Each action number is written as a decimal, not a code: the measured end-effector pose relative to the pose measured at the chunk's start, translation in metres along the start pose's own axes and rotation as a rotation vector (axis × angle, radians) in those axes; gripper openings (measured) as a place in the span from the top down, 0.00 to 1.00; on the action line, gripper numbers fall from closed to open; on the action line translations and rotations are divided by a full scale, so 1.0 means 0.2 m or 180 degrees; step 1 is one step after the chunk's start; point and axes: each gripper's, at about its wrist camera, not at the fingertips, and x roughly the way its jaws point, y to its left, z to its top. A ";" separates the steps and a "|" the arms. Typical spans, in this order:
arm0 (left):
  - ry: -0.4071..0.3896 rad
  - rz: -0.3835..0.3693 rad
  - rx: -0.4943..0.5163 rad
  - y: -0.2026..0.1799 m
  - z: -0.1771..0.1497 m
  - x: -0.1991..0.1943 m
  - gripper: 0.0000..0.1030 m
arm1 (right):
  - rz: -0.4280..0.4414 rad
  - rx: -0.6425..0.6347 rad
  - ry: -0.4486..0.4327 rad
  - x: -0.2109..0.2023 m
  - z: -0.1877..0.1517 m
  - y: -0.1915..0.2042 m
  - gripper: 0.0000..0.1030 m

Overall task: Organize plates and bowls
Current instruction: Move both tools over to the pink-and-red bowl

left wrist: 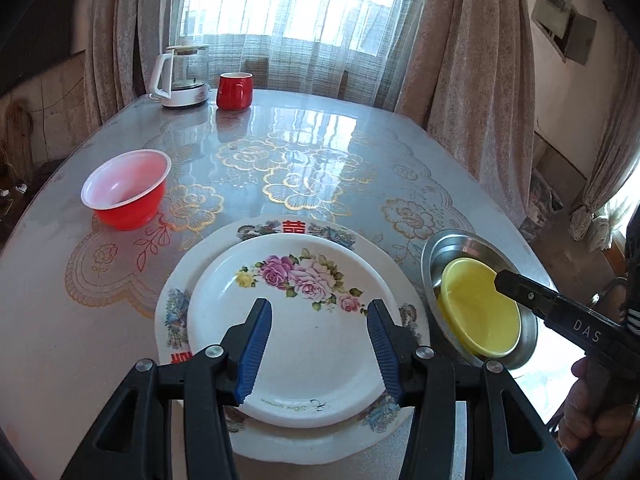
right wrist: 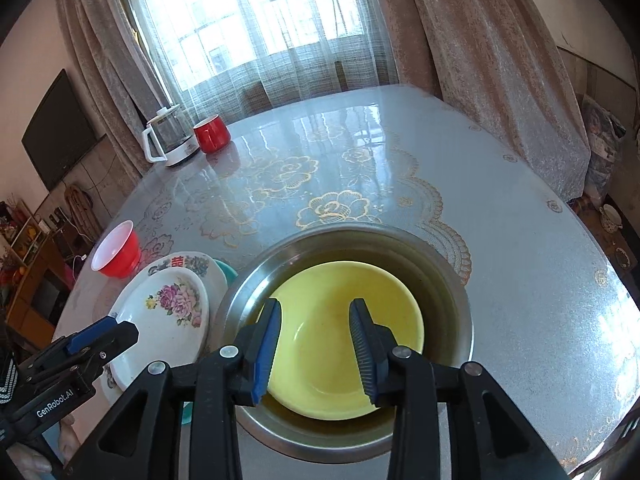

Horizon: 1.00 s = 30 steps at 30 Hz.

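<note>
Above the stacked plates, left gripper spread wide, gripping nothing. Over the yellow bowl nested in the steel bowl, right gripper likewise parted and empty. Beyond the plates, a red bowl standing alone.

A teal dish lies mostly hidden beneath the stacked plates, its shape unclear.

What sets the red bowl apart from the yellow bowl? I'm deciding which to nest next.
The red bowl stands alone on the table; the yellow bowl sits inside a steel basin. The red bowl is deep with a white inside; the yellow bowl is shallow, yellow throughout. Both are upright and empty.
</note>
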 end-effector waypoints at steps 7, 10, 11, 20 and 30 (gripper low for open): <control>-0.0125 0.0164 -0.0298 0.24 0.04 -0.06 0.49 | 0.0586 -0.0250 0.0142 0.11 0.09 0.32 0.65; -0.0126 0.0289 -0.0407 0.35 0.04 -0.07 0.45 | 0.0797 -0.0270 0.0274 0.19 0.13 0.45 0.65; -0.0115 0.0314 -0.0472 0.38 0.03 -0.07 0.45 | 0.0850 -0.0274 0.0321 0.22 0.13 0.49 0.65; -0.0083 0.0243 -0.0931 0.70 0.00 -0.06 0.45 | 0.1146 -0.0386 0.0600 0.40 0.18 0.78 0.68; -0.0288 0.0294 -0.1353 1.05 0.09 -0.08 0.31 | 0.1249 -0.0357 0.0723 0.61 0.33 1.02 0.75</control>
